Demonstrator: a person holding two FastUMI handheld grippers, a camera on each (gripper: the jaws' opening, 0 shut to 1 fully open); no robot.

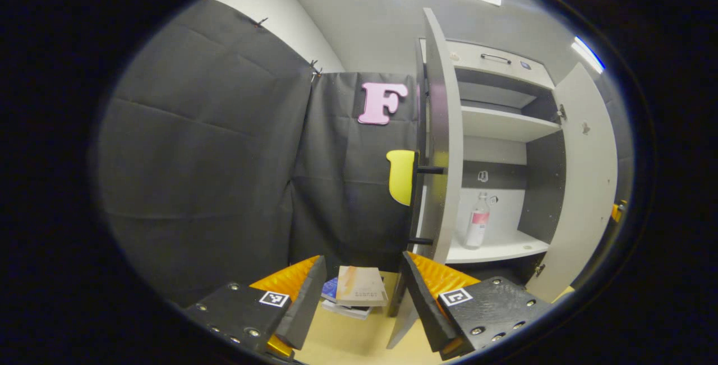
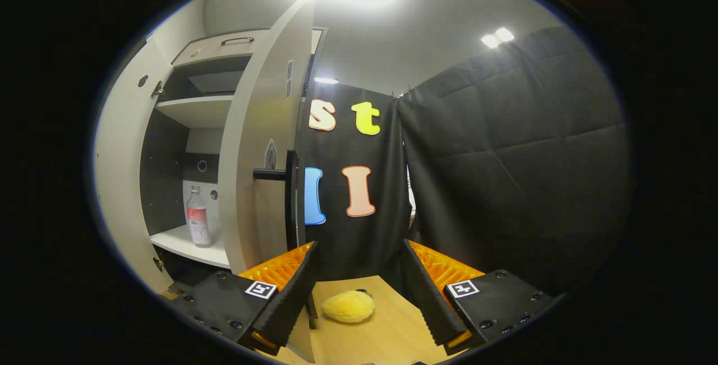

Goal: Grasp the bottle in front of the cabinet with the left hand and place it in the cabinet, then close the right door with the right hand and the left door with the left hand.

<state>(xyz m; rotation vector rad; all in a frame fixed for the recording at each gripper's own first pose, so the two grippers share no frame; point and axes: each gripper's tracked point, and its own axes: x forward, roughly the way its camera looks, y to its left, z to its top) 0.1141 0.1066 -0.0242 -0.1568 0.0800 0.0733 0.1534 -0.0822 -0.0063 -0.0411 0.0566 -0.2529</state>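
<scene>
Inside cabinet (image 1: 507,124), upright clear bottle (image 1: 477,220) with pink label; both tools' fingers apart, empty.

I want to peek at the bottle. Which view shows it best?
The right gripper view: the bottle stands upright on the cabinet's low shelf, nearer and unblocked. In the left gripper view the bottle looks farther off, beside the door.

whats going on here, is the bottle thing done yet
A person holds a pair of tongs in each hand before an open cabinet. The bottle already stands upright on the lower shelf inside. Both sets of tongs, left tongs and right tongs, are open and hold nothing. Both doors are open: the right door and the left door are yet to be closed.
</scene>
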